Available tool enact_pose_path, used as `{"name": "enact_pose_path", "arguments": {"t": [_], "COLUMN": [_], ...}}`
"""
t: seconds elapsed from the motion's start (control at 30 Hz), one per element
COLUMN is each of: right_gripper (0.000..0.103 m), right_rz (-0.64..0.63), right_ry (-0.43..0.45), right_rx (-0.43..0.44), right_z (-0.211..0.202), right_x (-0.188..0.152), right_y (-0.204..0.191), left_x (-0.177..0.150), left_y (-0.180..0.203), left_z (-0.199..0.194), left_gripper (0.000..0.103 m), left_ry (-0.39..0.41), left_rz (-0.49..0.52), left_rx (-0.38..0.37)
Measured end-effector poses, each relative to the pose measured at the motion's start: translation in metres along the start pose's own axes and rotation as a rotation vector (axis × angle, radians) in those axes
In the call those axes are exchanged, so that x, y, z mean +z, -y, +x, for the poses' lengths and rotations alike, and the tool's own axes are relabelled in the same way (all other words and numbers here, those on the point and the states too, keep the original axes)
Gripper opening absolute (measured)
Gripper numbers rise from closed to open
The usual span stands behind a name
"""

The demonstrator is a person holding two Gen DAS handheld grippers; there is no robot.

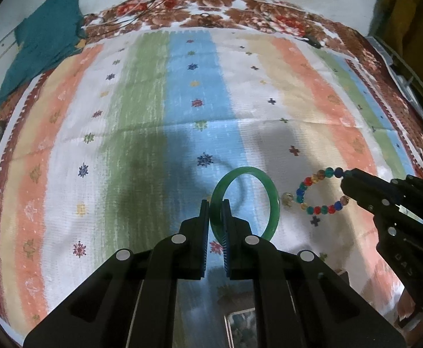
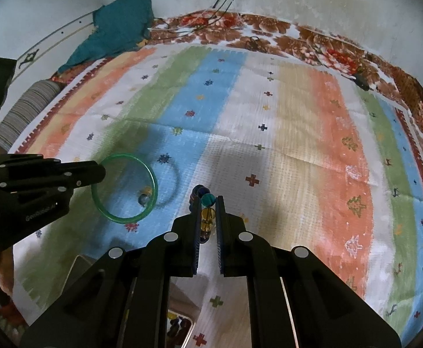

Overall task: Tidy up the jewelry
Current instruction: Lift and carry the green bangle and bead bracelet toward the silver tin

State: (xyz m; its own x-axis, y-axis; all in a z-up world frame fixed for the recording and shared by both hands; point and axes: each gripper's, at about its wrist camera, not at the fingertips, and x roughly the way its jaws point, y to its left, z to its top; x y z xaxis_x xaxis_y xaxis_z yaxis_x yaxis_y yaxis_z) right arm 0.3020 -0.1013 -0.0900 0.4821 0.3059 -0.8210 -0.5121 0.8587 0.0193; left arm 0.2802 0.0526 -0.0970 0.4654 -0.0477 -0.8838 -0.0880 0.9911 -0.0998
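Observation:
My left gripper [image 1: 215,207] is shut on a green bangle [image 1: 274,203] and holds it above the striped cloth [image 1: 153,101]. My right gripper [image 2: 207,203] is shut on a bracelet of coloured beads [image 2: 207,200]. In the left wrist view the bead bracelet [image 1: 313,191] hangs from the right gripper [image 1: 346,181], just right of the bangle. In the right wrist view the bangle [image 2: 150,174] hangs from the left gripper [image 2: 99,174] at the left. A loose bead [image 1: 287,198] lies on the cloth between them.
A teal cloth [image 1: 46,40] lies at the far left corner. Black cables [image 1: 153,3] run down the wall onto the flowered bedspread [image 1: 240,8]. A small box with items [image 2: 179,327] shows under the right gripper. A striped cushion [image 2: 23,110] is at the left edge.

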Motion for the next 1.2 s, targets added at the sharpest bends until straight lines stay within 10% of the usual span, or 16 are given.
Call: {"name": "enact_pose_path", "arguments": {"t": [1.2], "right_gripper": [0.010], "right_rz": [0.012], "right_ry": [0.075], "right_rx": [0.034], "right_z": [-0.060], "right_x": [-0.036], "right_y": [-0.014], "left_x": [-0.046], "left_y": [0.021], "left_z": [-0.082], "left_gripper": [0.008], "left_ry": [0.115], "left_rz": [0.040], "left_rx": [-0.078]}}
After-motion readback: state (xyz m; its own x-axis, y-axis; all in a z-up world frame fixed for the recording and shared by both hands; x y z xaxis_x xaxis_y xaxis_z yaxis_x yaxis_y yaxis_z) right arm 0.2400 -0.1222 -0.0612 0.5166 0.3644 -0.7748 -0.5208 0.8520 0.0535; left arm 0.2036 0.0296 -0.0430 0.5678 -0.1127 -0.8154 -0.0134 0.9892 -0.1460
